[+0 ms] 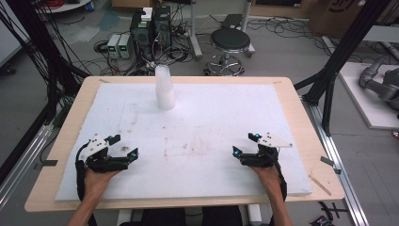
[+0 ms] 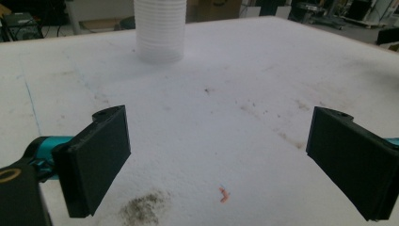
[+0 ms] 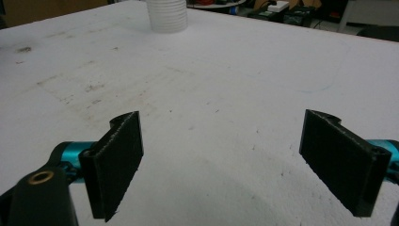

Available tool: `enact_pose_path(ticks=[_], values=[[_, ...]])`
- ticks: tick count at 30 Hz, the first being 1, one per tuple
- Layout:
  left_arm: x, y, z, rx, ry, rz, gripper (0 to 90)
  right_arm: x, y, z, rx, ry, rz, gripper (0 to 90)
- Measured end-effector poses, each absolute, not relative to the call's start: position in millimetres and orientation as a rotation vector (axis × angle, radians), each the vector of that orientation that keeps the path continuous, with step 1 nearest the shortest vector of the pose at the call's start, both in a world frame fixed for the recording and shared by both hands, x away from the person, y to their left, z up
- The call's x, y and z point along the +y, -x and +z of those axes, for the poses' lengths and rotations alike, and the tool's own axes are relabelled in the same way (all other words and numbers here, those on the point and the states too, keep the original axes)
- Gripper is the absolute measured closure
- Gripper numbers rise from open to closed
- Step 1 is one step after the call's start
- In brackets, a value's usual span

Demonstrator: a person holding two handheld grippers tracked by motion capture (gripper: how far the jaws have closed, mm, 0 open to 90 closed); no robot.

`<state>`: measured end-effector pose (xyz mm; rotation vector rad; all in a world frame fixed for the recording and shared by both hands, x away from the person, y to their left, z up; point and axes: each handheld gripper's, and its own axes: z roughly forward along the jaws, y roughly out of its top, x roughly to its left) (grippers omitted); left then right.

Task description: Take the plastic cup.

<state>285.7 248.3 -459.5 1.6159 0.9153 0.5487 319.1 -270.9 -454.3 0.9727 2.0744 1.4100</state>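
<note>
Left gripper (image 1: 126, 147) sits near the tabletop's front left corner, jaws wide and empty, aimed up the white foam sheet (image 1: 211, 122). Middle of the far edge: the stack of cups (image 1: 164, 87), upright, well apart from both. Right gripper (image 1: 245, 144), front right, equally wide, empty — both look poised to reach.
</note>
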Motion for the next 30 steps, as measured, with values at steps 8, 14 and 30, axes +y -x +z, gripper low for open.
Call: enact_pose_path(ticks=[8,14,30], values=[[249,-305,-415,0.885,-1.622,0.589,6.7,-271,-321,-454,2.086,-0.997,1.413,14.0],[249,-335,-374,0.872,-1.609,0.600,6.7,-272,-321,-454,2.083,-0.995,1.422,14.0],[229,-407,-289,0.830,-1.614,0.655,6.7,-272,-321,-454,2.084,-0.991,1.421,14.0]])
